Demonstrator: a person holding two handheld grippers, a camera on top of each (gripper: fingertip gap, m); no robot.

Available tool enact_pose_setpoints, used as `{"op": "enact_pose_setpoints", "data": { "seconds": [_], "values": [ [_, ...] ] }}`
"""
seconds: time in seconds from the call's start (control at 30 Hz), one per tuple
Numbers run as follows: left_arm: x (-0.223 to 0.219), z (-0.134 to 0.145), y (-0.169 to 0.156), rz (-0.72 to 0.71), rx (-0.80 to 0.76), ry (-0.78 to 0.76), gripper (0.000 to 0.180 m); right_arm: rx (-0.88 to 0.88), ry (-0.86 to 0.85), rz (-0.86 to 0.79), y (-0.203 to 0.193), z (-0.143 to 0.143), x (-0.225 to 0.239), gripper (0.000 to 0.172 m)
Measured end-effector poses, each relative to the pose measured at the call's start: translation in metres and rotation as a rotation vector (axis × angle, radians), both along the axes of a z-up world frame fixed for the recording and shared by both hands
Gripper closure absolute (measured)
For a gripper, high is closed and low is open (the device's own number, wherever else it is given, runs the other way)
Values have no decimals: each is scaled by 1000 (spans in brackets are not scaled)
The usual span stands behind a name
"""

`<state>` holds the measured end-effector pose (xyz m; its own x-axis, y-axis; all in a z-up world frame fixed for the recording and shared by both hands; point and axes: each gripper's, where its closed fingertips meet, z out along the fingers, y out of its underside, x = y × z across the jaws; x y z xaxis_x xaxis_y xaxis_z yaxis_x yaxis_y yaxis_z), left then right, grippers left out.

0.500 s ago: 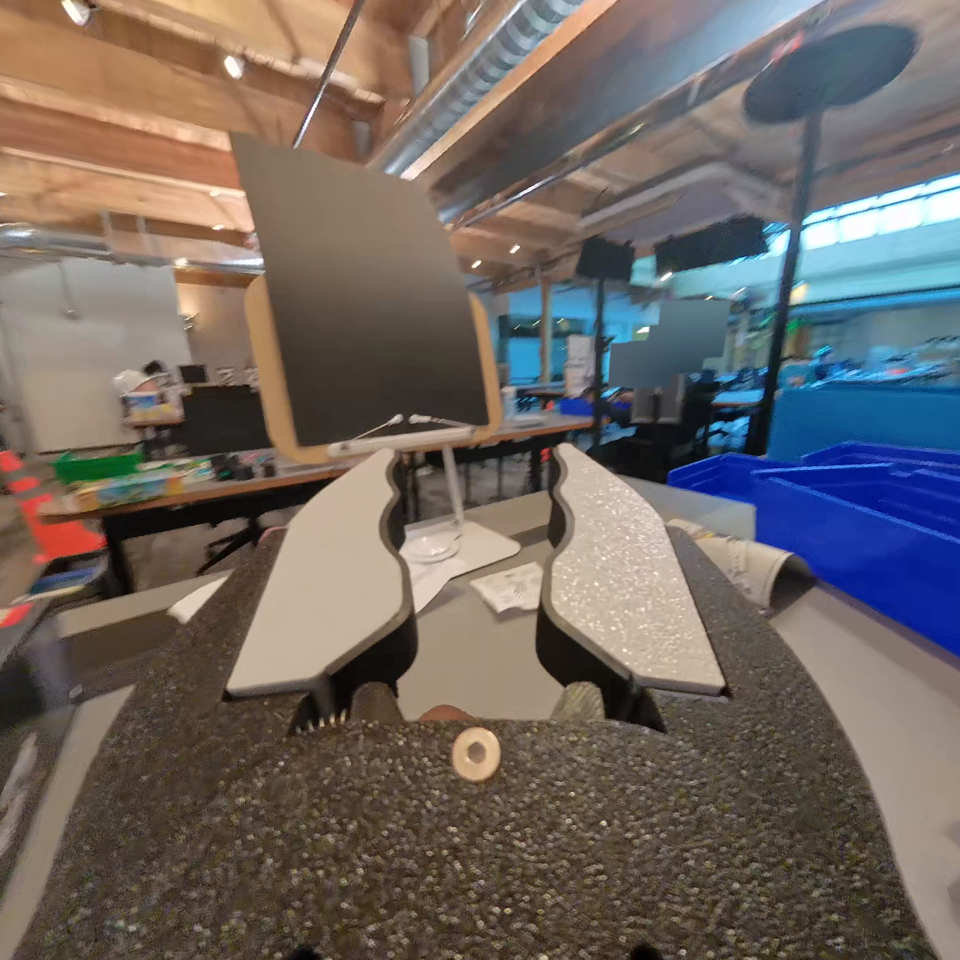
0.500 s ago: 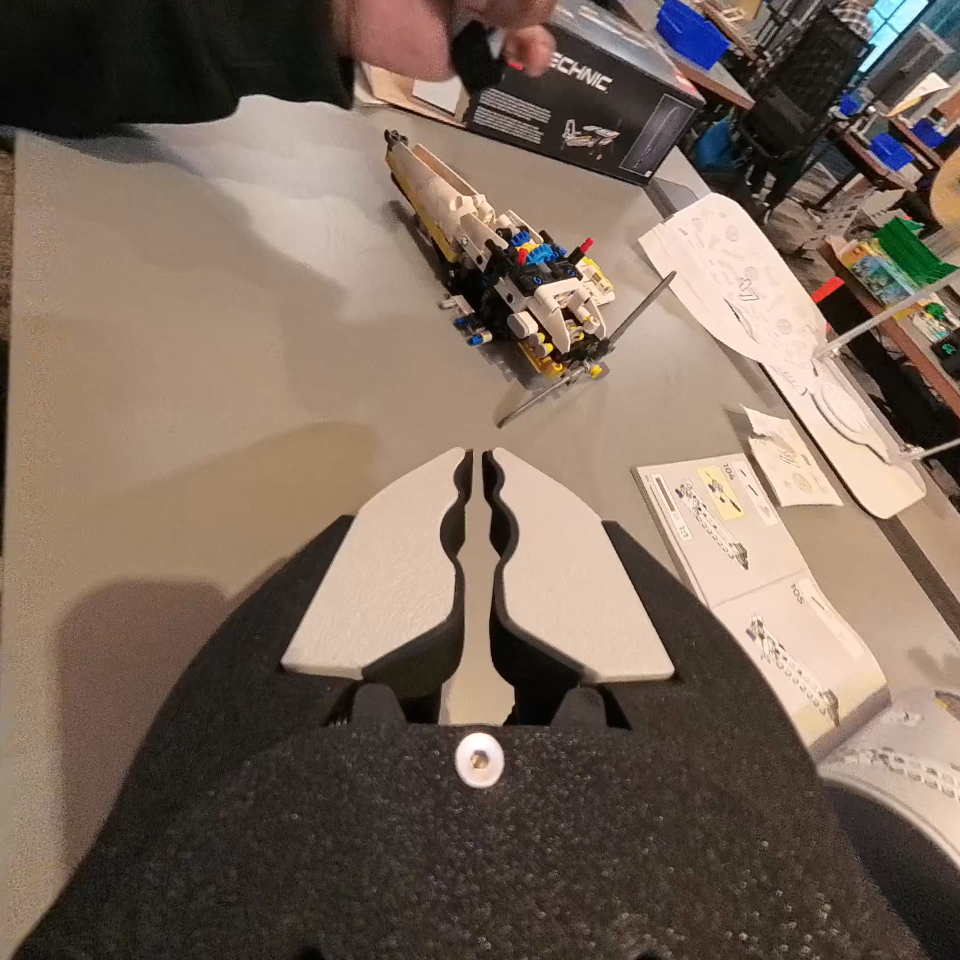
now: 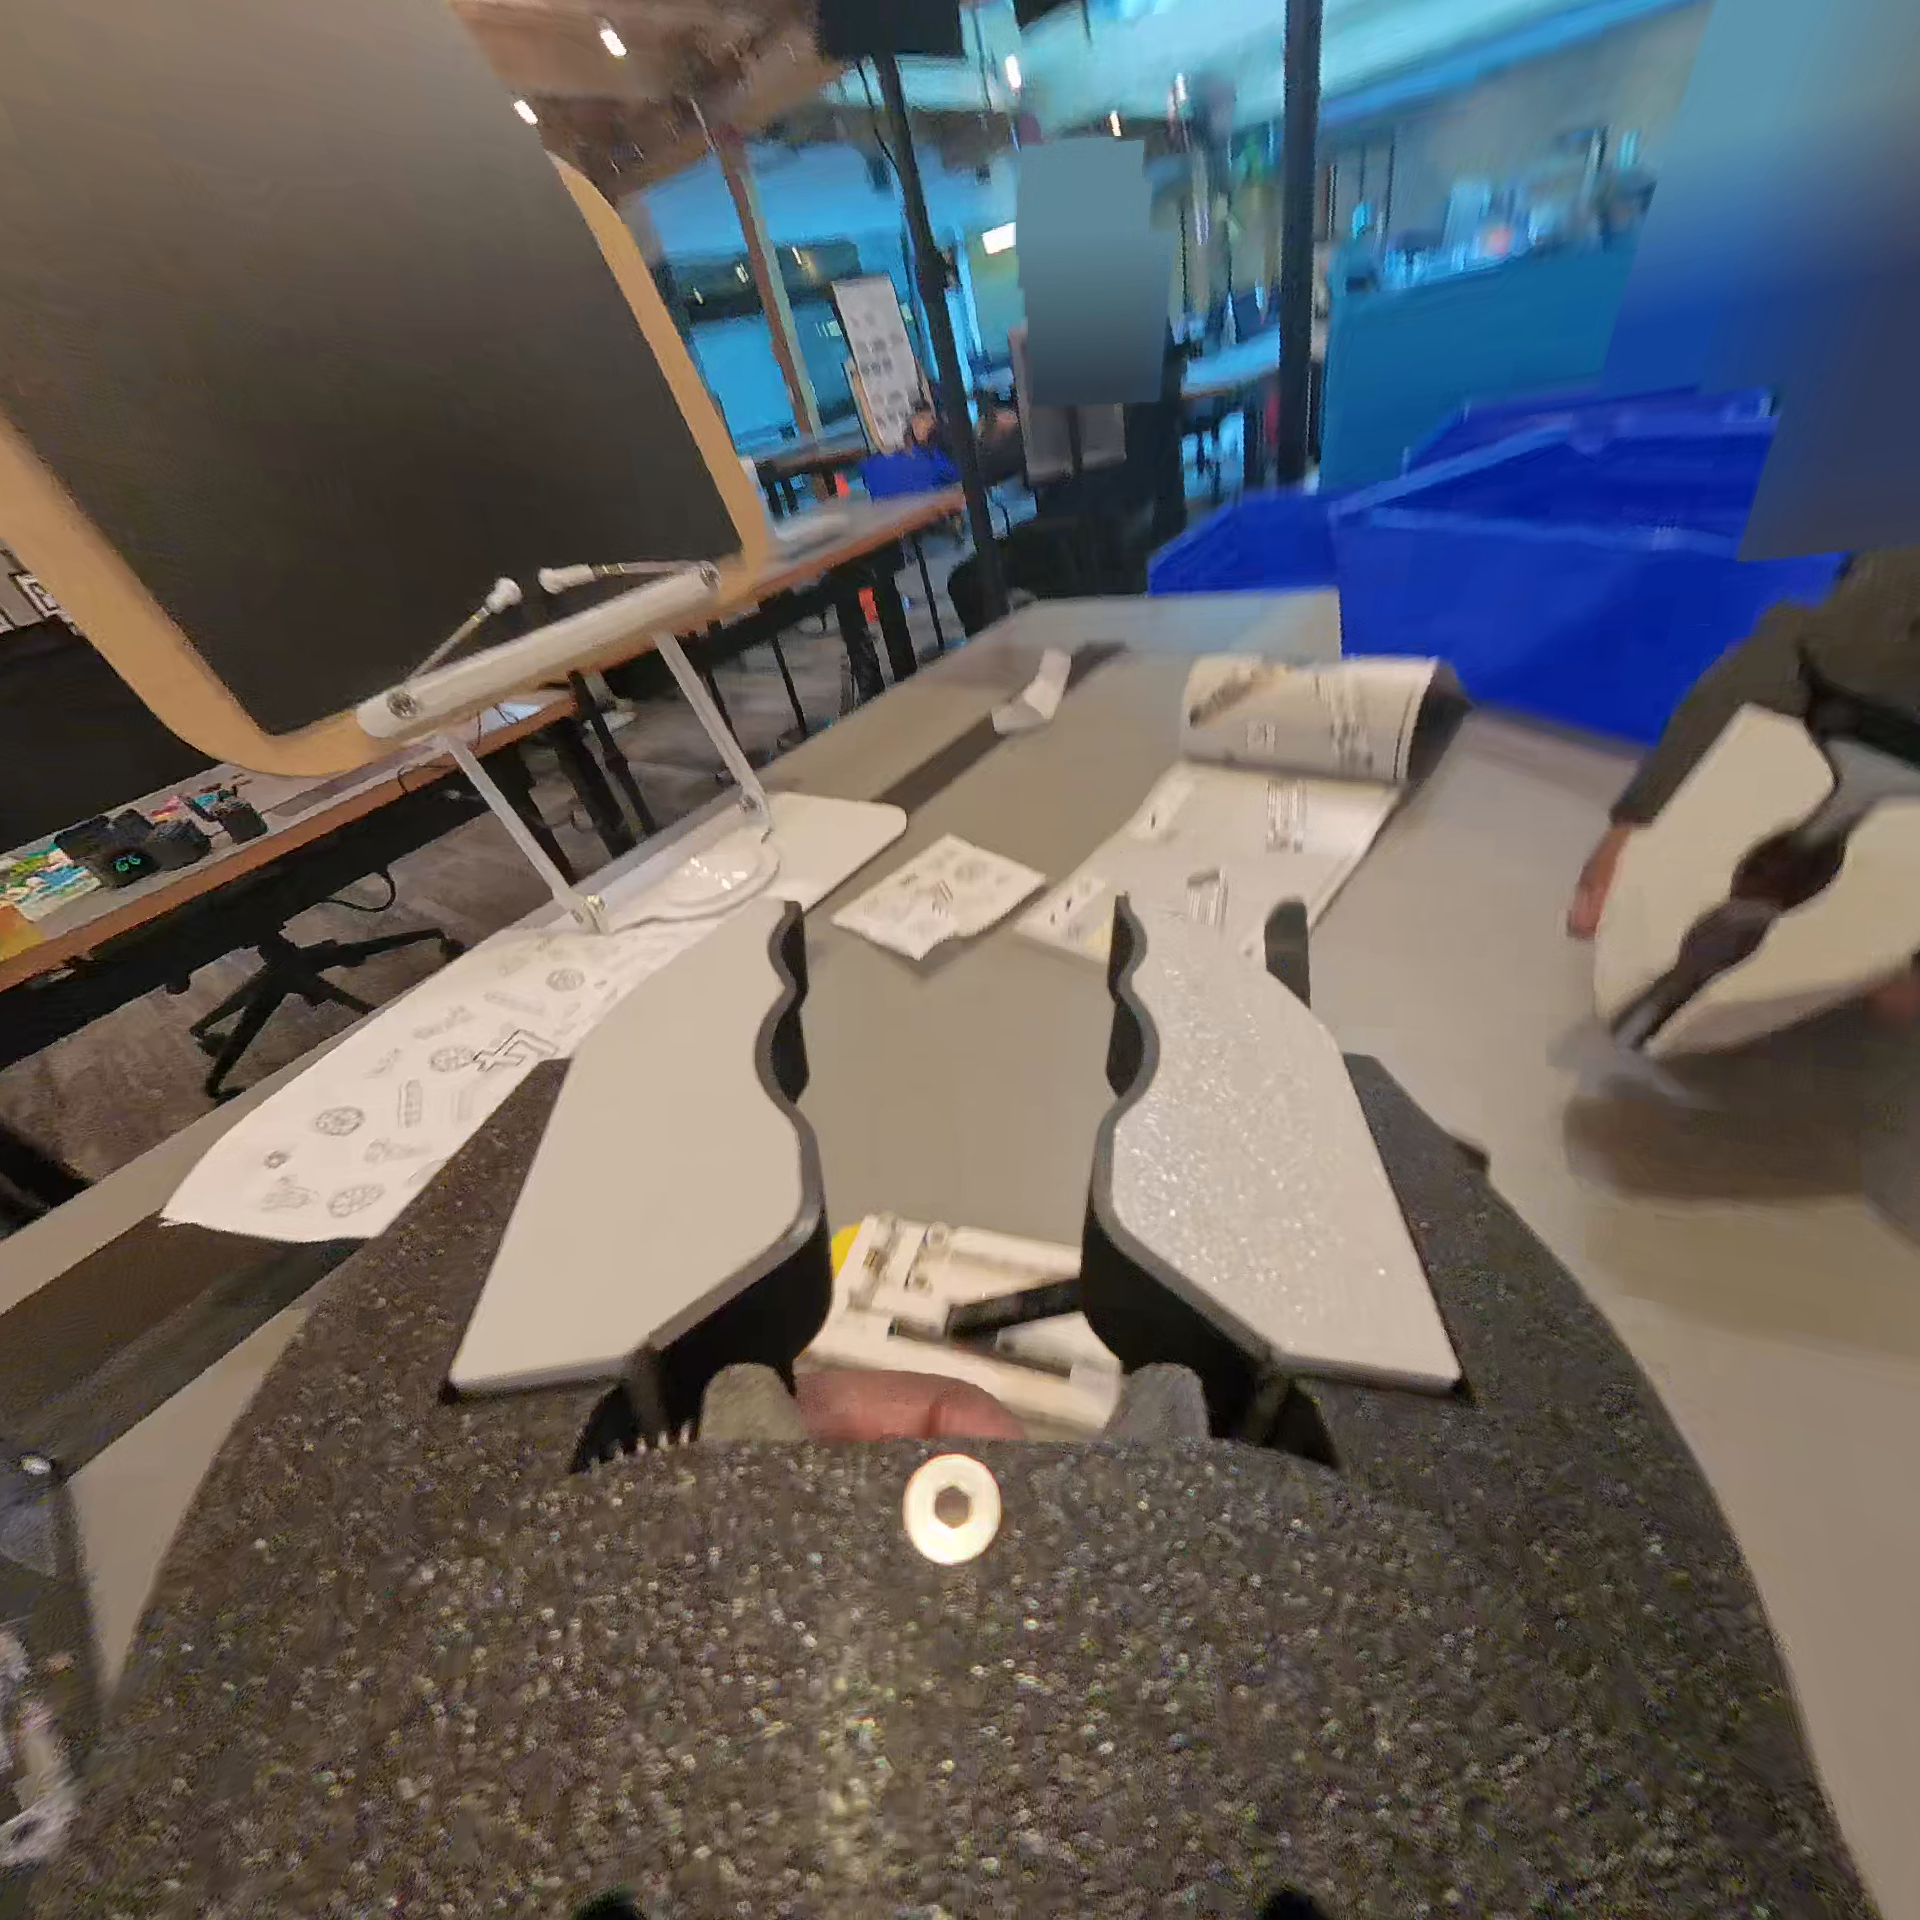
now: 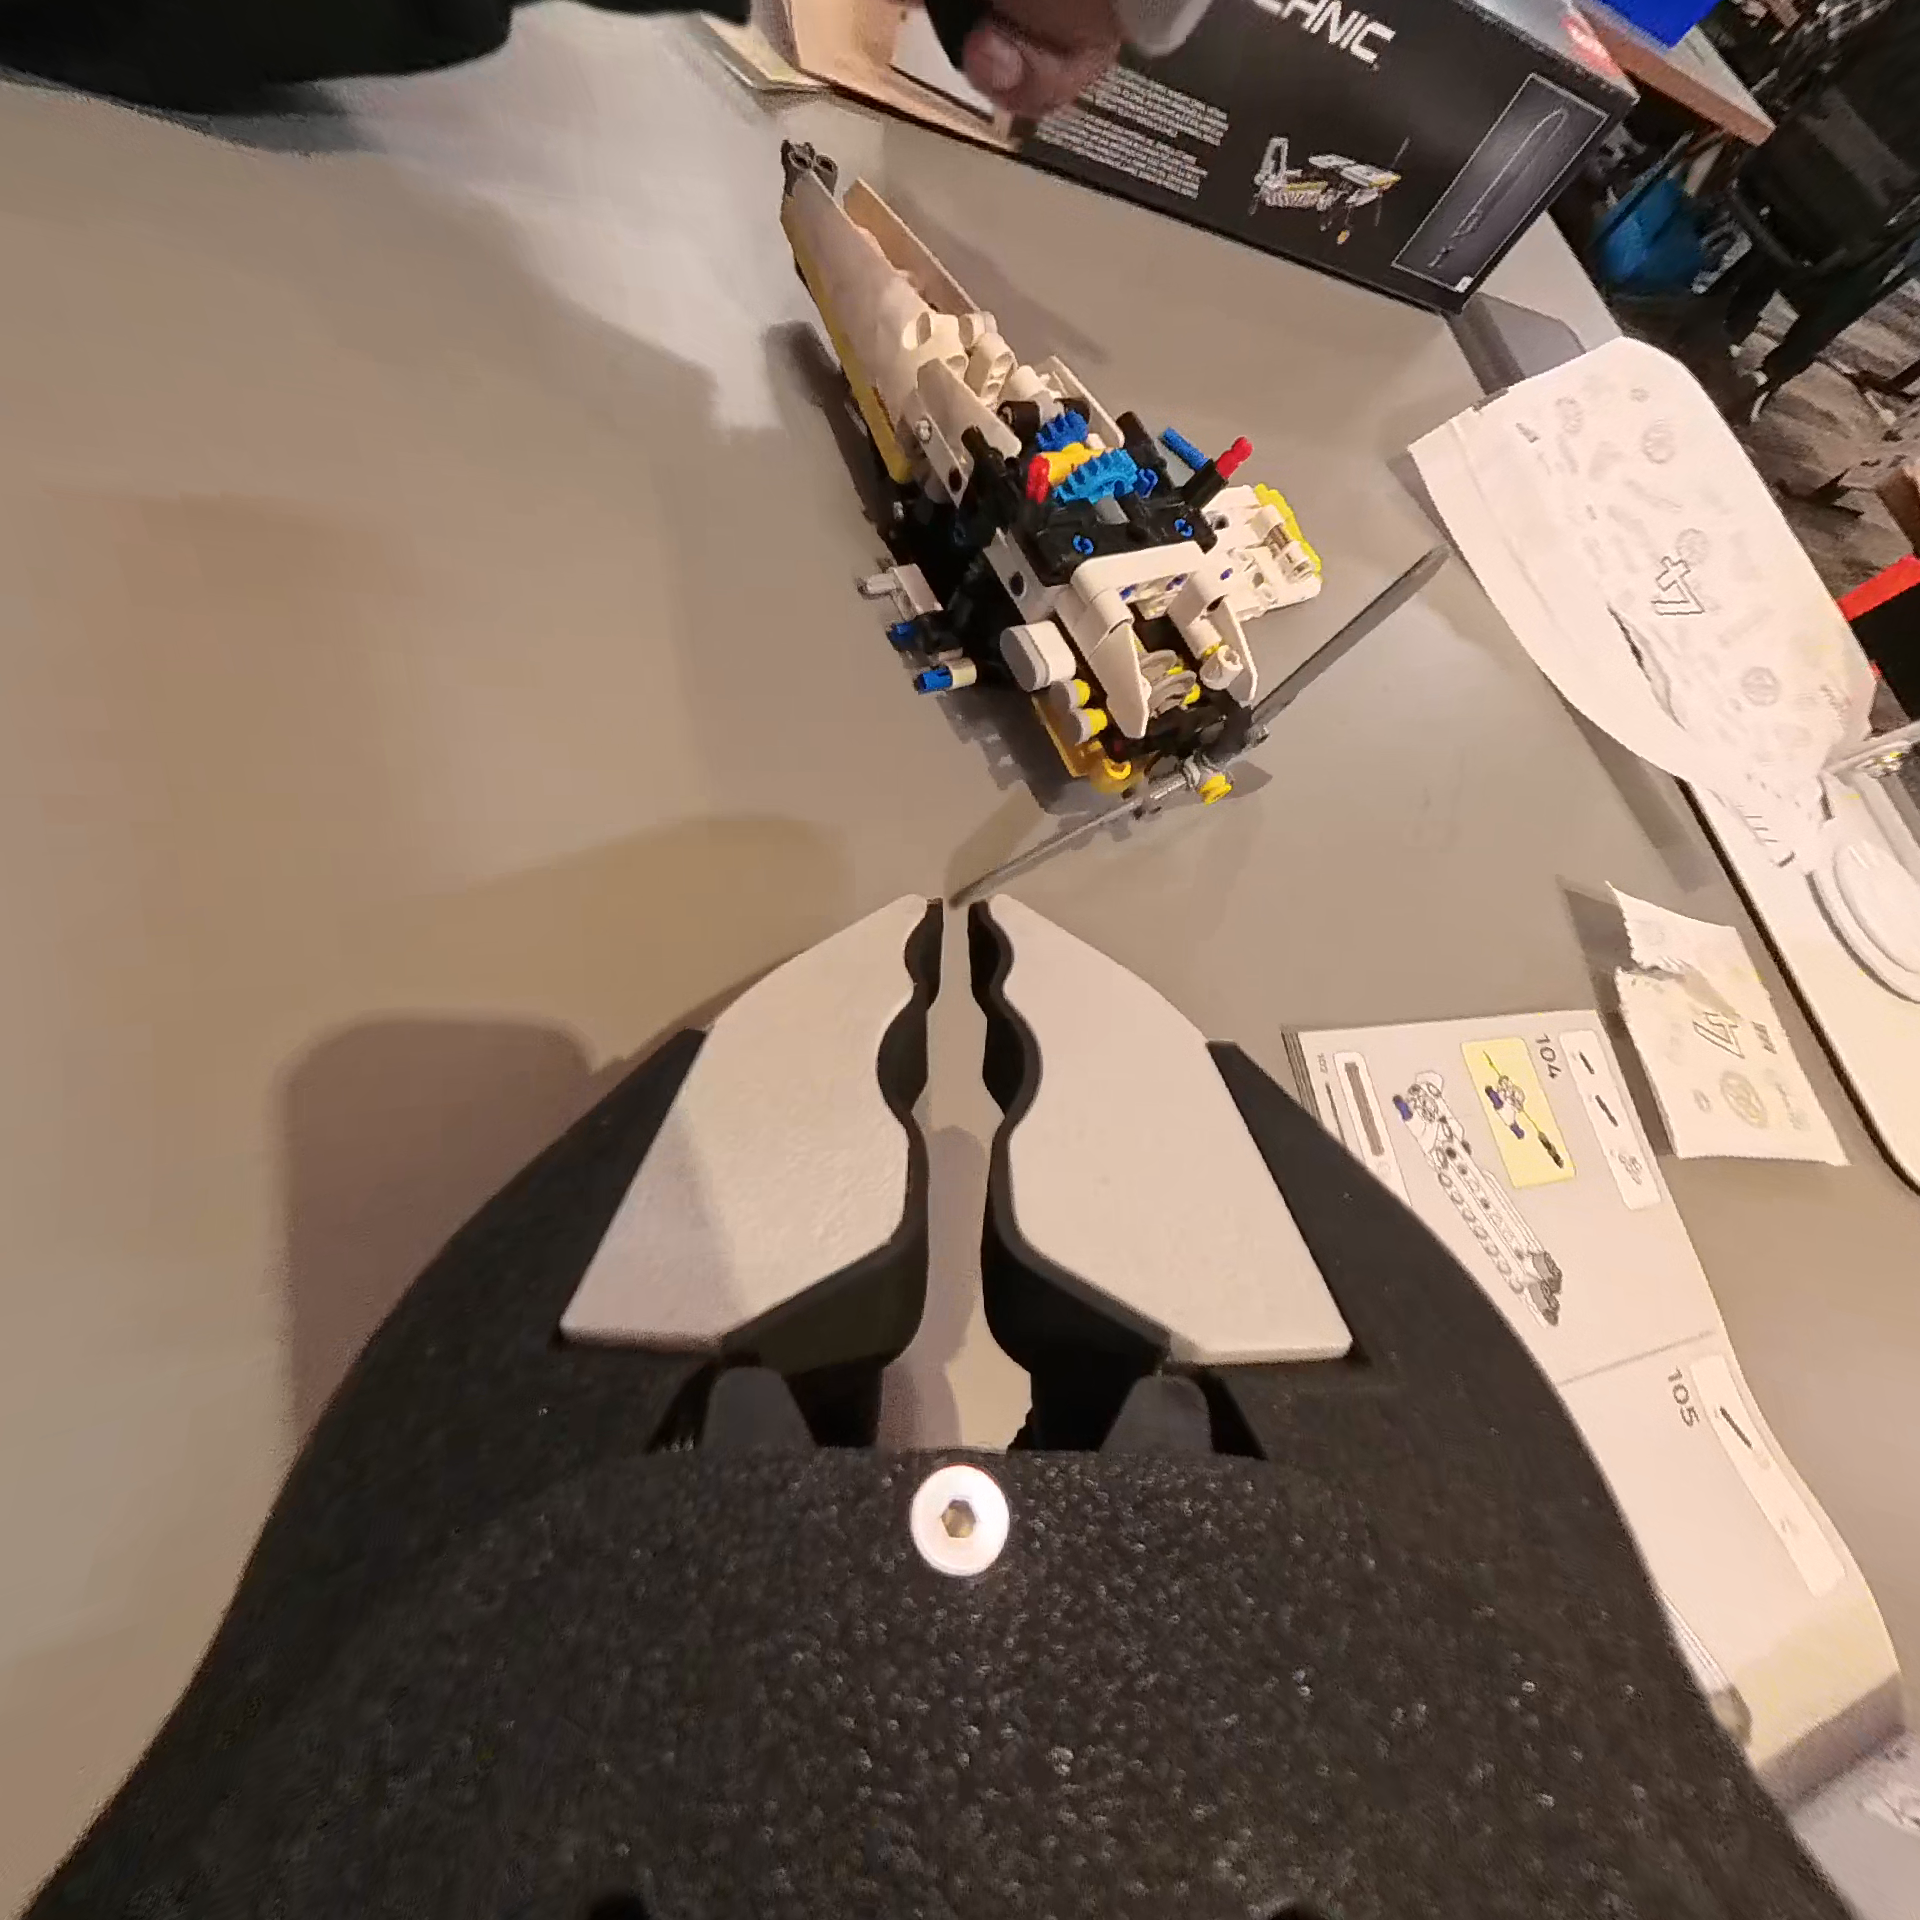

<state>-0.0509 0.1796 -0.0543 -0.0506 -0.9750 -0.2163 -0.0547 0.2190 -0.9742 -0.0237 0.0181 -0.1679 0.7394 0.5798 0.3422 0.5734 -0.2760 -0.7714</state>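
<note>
A white, black and yellow brick-built aircraft model [image 4: 1060, 520] lies on the grey table [image 4: 416, 623]. Its thin grey propeller blade [image 4: 1340, 644] reaches toward me. My right gripper [image 4: 956, 909] is shut, with only a slit between the fingers and nothing in it. Its tips hover at the near tip of the blade. It also shows at the right of the left wrist view [image 3: 1756, 894]. My left gripper [image 3: 956, 920] is open wide and empty above the table. A white part of the model [image 3: 956, 1299] shows below, between the bases of its fingers.
A black product box [image 4: 1299, 135] lies behind the model, with a hand [image 4: 1029, 52] above it. An open instruction booklet [image 4: 1475, 1195], a small sticker sheet [image 4: 1714, 1049] and a long printed paper [image 4: 1662, 540] lie to the right. A tablet on a white stand [image 3: 312, 364] and blue bins [image 3: 1507, 582] border the table. My right fingertips sit around 20 cm from my left ones. The left tips stand about 15 cm off the model [image 3: 956, 1299].
The left gripper has tipped down from facing the room to facing the table, and its jaws stand slightly wider. The right gripper has moved forward to the blade's tip, still shut.
</note>
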Motion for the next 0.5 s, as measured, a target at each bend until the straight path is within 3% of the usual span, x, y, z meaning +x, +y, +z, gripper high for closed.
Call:
{"op": "enact_pose_setpoints", "data": {
  "seconds": [0.1, 0.2, 0.37, 0.5],
  "values": [
    [-8, -19, -1, -13, 92, 104, 121, -14, 16, 7, 8, -4, -2, 167],
    [-13, -28, 3, -15, 74, 124, 123, -26, 26, 6, 16, -8, -2, 167],
    [-23, -39, 31, 99, 74, 182, 124, -29, 52, -9, 27, -11, 1, 166],
    [-29, -51, 15, -5, 17, 257, 124, -46, 85, -18, 29, -17, 3, 166]
  ]
}}
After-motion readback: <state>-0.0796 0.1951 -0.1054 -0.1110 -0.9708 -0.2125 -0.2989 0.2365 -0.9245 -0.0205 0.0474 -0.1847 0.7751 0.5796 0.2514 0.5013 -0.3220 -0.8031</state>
